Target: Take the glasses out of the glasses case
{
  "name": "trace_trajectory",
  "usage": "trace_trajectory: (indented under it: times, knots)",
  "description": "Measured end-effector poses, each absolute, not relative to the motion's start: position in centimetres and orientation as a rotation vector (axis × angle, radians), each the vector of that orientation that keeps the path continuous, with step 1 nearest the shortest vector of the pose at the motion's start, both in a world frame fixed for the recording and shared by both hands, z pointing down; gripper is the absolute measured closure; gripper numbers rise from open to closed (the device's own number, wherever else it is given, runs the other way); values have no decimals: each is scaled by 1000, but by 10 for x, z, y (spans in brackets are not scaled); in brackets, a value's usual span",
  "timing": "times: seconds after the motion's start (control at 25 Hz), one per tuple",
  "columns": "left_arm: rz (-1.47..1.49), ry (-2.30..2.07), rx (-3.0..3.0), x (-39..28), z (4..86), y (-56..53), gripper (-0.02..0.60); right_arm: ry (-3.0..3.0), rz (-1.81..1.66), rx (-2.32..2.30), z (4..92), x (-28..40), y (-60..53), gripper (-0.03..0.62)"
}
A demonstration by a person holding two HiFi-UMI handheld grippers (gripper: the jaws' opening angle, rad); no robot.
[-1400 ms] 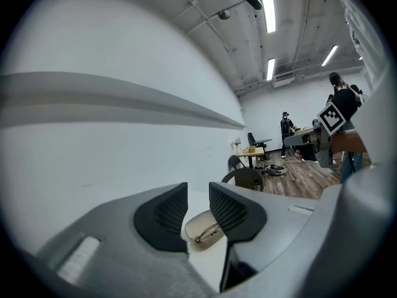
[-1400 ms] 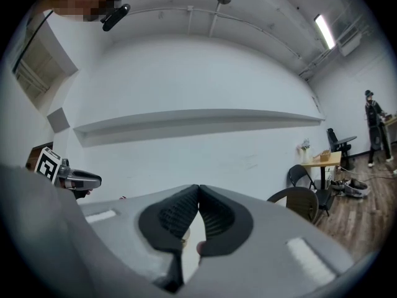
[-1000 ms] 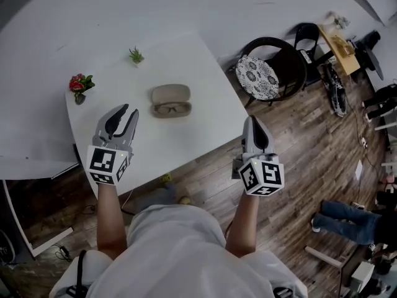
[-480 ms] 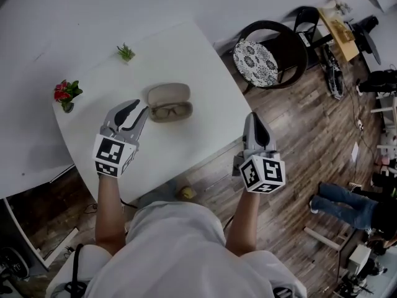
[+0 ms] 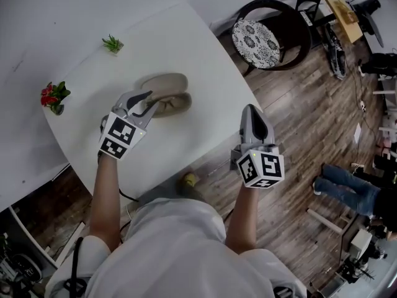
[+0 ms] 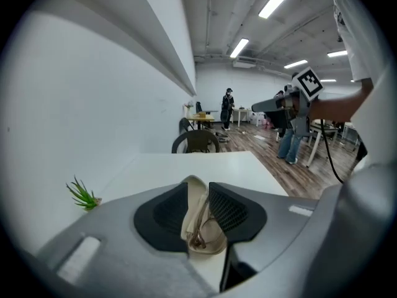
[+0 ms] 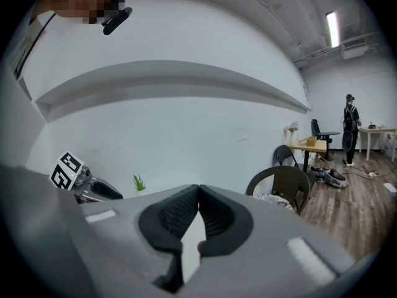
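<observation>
Glasses case (image 5: 169, 87) lies open on the white desk (image 5: 192, 48), lid laid back. The glasses (image 6: 200, 233) are in its lower half: a thin brownish frame, only partly seen. Your left gripper (image 5: 146, 102) is at the case's near end with its jaws parted. In the left gripper view the end of the case and a corner of the frame stand right in the gap. Nothing looks clamped, though whether a pad grazes the shell cannot be told. Your right gripper (image 5: 252, 112) hangs past the desk's edge over the wood floor, well apart from the case, clenched on nothing. Judgement: this is the reach-in for the frame, and the task is barely begun, with the glasses not yet lifted. As lined up, the jaws look set to straddle the case wall as well as the frame, so tip the gripper down into the tray and let only the frame come between the pads. Go for the bridge or a hinge corner rather than a lens. Close softly, since so thin a frame will probably flex or twist. Lift straight up until it clears the rim. The case looks light and may slide or ride up, so consider bringing your right gripper over to hold the lid down. The small green plant (image 5: 112, 43) and red flowers (image 5: 53, 95) stand well apart and should not be in your way.
</observation>
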State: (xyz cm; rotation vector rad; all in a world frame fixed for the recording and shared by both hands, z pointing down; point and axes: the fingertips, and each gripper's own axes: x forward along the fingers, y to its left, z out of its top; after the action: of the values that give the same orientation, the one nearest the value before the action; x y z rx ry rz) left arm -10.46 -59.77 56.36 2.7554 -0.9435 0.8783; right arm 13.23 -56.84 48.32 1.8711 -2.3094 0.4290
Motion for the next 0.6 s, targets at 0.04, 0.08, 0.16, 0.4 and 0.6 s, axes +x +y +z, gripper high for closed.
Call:
trace_trajectory:
  times: [0.04, 0.08, 0.16, 0.4, 0.6]
  knots:
    - [930, -902, 2751, -102, 573, -597, 465, -2305, 433, 1868, 486, 132, -569, 591]
    - [983, -863, 2743, -100, 582, -596, 465, -2304, 437, 1865, 489, 132, -569, 591]
    - [1078, -797, 2732, -96, 598, -598, 465, -2302, 447, 1859, 493, 131, -571, 591]
    - [1284, -655, 2687, -89, 642, -606, 466, -2285, 468, 1841, 505, 135, -574, 591]
    - [1366, -578, 2642, -85, 670, -608, 466, -2269, 511, 1845, 518, 143, -577, 591]
